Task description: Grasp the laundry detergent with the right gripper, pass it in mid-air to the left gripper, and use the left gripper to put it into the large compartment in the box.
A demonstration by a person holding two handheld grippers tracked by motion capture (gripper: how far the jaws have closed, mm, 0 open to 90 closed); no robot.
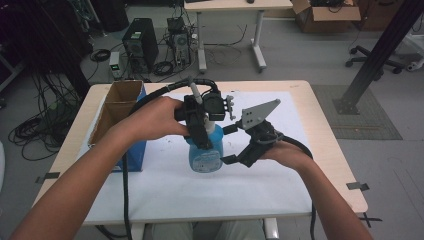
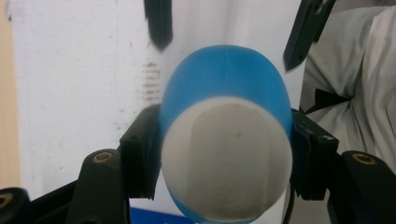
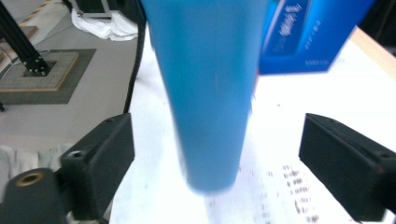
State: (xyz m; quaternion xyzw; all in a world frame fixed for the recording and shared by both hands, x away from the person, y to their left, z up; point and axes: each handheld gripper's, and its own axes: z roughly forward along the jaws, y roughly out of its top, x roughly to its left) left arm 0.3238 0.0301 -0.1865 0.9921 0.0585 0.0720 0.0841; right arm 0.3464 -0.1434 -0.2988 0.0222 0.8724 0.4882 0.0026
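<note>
A blue bottle (image 1: 205,152) stands upright on the white mat (image 1: 200,195) in the middle of the table. My left gripper (image 1: 202,137) comes down on it from above, and in the left gripper view its pads (image 2: 140,154) press both sides of the bottle (image 2: 224,79), so it is shut on it. My right gripper (image 1: 229,145) is at the bottle's right side, open. In the right gripper view the bottle (image 3: 205,93) stands between the wide-apart jaws of the gripper (image 3: 217,158), touching neither pad (image 3: 345,163).
An open cardboard-lined blue box (image 1: 120,115) stands at the table's left, just beside the left forearm, and the blue box (image 3: 303,37) rises behind the bottle in the right gripper view. Cables trail from both grippers. The table's front edge (image 1: 200,220) is near.
</note>
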